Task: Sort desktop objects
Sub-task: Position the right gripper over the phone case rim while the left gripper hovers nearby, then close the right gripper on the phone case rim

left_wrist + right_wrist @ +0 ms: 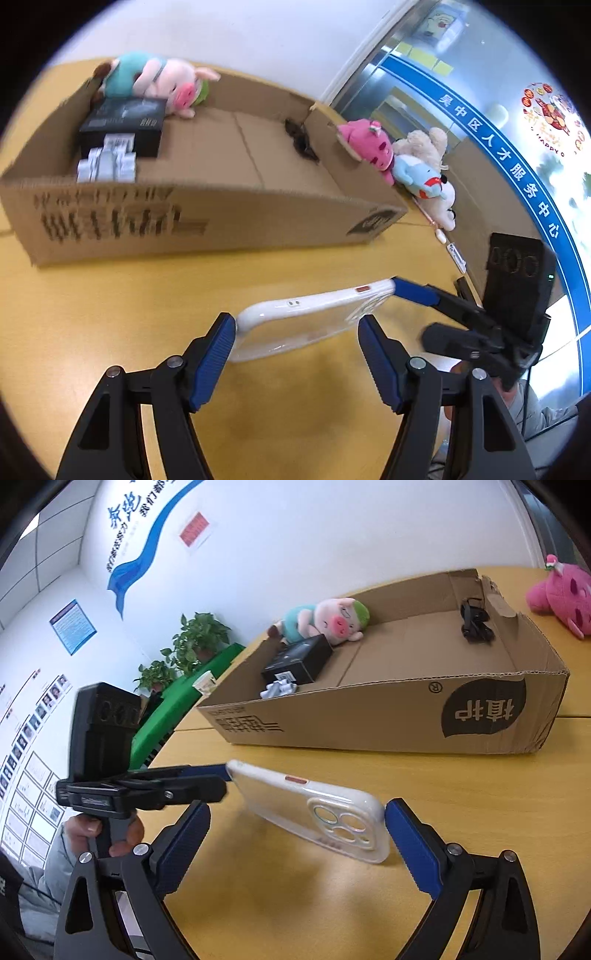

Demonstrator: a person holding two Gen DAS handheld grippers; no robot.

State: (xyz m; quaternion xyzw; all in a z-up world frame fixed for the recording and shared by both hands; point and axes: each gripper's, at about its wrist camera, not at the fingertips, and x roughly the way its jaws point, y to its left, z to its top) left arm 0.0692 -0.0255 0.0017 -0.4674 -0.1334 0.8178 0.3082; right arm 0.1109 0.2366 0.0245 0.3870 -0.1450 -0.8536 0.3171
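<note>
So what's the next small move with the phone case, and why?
Probably carry the phone case toward the cardboard box: it sits between the fingers of the left gripper and right gripper, and the box behind already holds a black package and a toy pig.

Ahead: long brown cardboard box [388,716] walls off the far side of the yellow wooden desk [332,904].
Near desk: bare.
Box middle: open floor between black carton [299,661] and black clip [474,626].

Potted green plants [199,638] are seen against the white wall [295,535], beside a green cabinet [177,705] on which a paper cup [205,682] is set. A blue banner with white Chinese characters [498,147] is stretched across a glass partition.
</note>
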